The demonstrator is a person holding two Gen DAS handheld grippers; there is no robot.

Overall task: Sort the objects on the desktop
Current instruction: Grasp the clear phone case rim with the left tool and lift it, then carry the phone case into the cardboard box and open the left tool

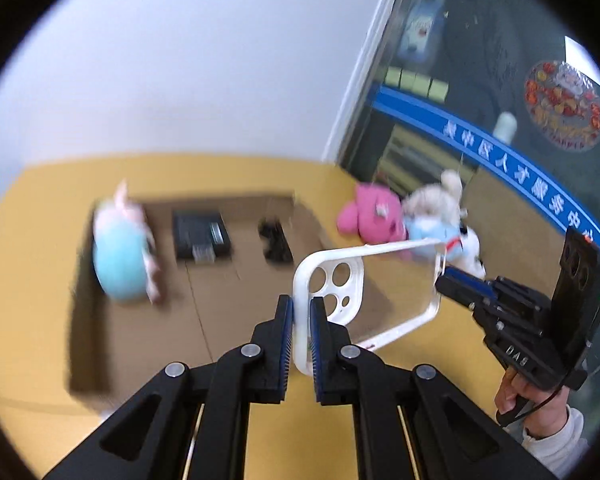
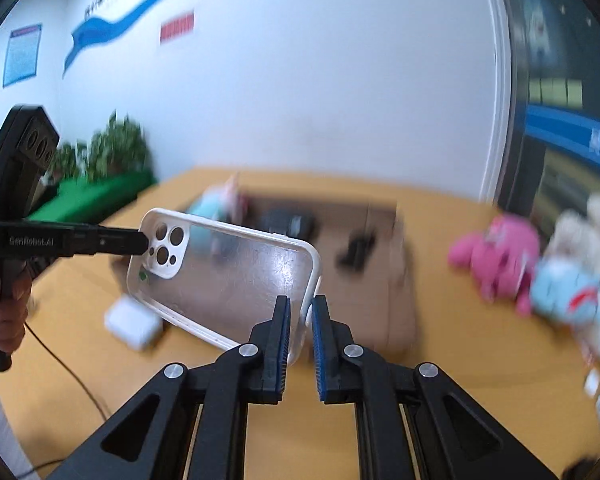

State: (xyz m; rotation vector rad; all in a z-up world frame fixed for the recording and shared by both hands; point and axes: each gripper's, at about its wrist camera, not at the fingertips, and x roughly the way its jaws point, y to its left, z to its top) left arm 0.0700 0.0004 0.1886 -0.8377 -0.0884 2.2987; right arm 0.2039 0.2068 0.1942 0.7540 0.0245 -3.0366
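Item: clear phone case with white rim and white camera-hole panel (image 1: 370,280), held in the air above the yellow tabletop (image 1: 40,248), gripped at both ends. The left gripper (image 1: 300,320) was clamped on the rim at the camera-hole end, its blue-padded fingers (image 1: 286,332) pressing either side of the white edge. The right gripper (image 2: 300,320) was clamped likewise on the rim of the opposite end; in the left wrist view its tips (image 1: 446,282) met the case's far edge.

Below, on the table: a shallow brown cardboard tray (image 1: 204,300) holding a light-blue and pink plush toy (image 1: 120,248), a flat black rectangular device (image 1: 202,236) and a small black object (image 1: 274,240), too blurred to identify.

Beside the tray, by the glass partition: a pink plush toy (image 1: 374,216) touching a white and pale-blue plush toy (image 1: 440,216).

Near the case's lower edge in the right wrist view: a small white box (image 2: 132,324) on the table.
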